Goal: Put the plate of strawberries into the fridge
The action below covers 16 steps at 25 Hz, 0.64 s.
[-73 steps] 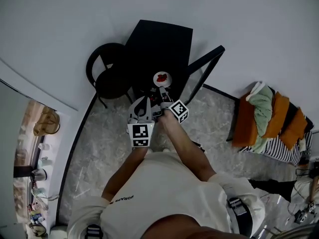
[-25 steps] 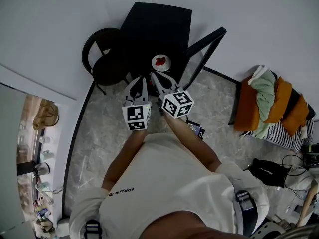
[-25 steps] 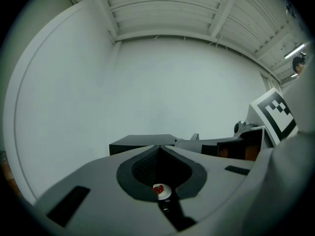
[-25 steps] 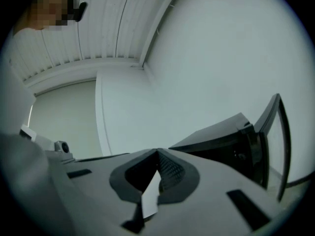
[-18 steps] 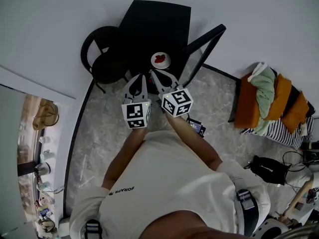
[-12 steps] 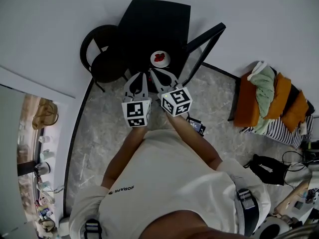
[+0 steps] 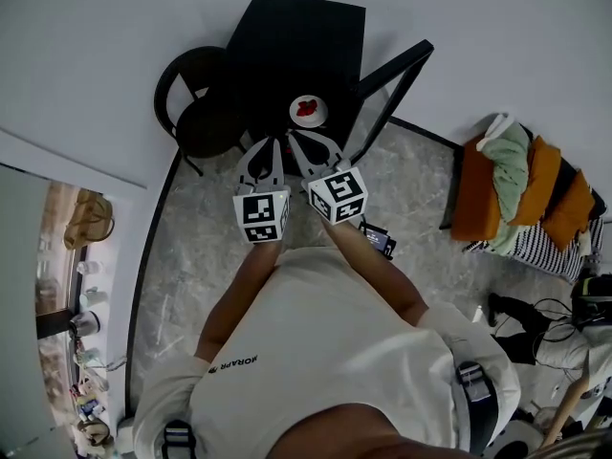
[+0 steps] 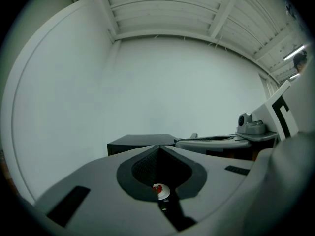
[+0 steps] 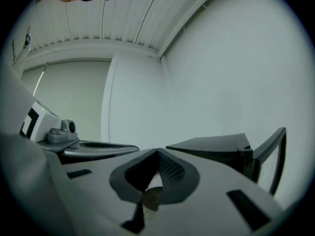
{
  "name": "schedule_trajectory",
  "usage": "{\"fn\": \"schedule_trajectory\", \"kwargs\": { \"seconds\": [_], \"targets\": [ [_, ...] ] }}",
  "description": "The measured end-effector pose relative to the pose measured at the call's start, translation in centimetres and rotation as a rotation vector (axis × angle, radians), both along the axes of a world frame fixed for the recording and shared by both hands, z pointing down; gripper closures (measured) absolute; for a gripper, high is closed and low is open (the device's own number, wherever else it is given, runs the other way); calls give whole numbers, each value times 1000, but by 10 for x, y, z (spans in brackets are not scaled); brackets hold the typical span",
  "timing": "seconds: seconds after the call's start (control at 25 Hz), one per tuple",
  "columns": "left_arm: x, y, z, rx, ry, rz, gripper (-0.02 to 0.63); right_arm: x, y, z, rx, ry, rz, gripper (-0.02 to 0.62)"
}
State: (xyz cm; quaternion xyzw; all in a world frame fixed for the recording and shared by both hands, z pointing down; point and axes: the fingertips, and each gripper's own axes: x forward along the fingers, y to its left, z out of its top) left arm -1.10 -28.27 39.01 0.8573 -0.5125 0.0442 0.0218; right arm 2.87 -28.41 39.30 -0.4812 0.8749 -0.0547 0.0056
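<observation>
- Both grippers have drawn back from the plate [image 7: 308,110], which the right gripper [image 9: 157,152] was close against about three seconds ago; the plate now stands well apart from them, at twelve o'clock of the pair.
- The plate has not shifted over the last second, and it appears to rest inside the open black fridge [image 7: 296,46], below its top.
- The right gripper's marker cube shows a slightly turned face compared with a second ago. The left gripper [image 8: 158,149] has kept still.
- Each gripper's jaws are together at the tips, with nothing clamped between them.
- Judged from this, the placing looks done, and closing the door [image 7: 397,70], which stands open at two o'clock of the plate, may be what remains.
- Count: one plate, carrying one small red cluster of strawberries [image 7: 307,109] too small to number.
- Count: two grippers, one fridge with one door, and one black chair [image 7: 196,122] at nine o'clock of the plate.
</observation>
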Motion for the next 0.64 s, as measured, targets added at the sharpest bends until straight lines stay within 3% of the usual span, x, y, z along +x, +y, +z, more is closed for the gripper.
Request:
{"fn": "schedule_trajectory", "kwargs": {
  "seconds": [0.64],
  "targets": [
    [5, -1, -1, 6, 6, 8, 601, -2, 3, 2, 13, 19, -16, 583]
  ]
}}
